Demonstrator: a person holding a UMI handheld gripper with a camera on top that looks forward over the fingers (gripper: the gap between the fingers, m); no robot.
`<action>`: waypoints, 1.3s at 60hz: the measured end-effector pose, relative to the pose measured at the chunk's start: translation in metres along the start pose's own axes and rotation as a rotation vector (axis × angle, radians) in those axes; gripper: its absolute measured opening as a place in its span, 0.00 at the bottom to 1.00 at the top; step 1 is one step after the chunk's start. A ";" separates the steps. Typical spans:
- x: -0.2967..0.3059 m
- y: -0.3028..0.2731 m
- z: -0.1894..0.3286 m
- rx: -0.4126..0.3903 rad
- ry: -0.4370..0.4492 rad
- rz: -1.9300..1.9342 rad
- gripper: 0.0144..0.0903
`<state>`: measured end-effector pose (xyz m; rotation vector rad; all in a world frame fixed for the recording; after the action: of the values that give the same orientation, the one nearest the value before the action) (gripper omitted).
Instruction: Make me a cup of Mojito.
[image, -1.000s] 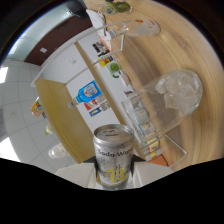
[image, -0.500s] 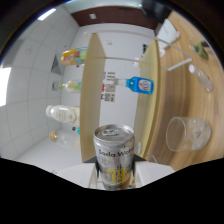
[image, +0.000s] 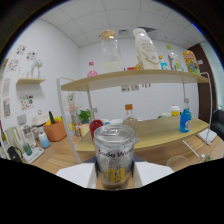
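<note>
Up close, the gripper (image: 114, 176) fingers clamp a silver soda water can (image: 114, 156) upright. Behind it stands a wooden shelf (image: 150, 76) holding bottles.

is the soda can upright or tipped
Upright: the can stands vertical between the jaws, its top rim level and its label reading straight across.

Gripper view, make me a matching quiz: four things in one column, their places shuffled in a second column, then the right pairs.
Things:
1. soda can
2. blue bottle
3. white jug
4. orange pot

Places:
A. on the top shelf
B. between the claw's fingers
C. on the table by the wall, beside the shelving
D. on the lower shelf, near its far end

Pairs: 1-B, 2-D, 3-A, 4-C
</note>
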<state>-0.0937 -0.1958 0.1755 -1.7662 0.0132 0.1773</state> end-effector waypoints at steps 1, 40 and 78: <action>0.000 0.007 0.002 -0.011 0.001 -0.016 0.49; 0.007 0.099 0.020 -0.140 0.027 -0.129 0.51; -0.004 0.043 -0.059 -0.228 0.036 -0.101 0.94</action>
<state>-0.0959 -0.2622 0.1450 -1.9920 -0.0726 0.0762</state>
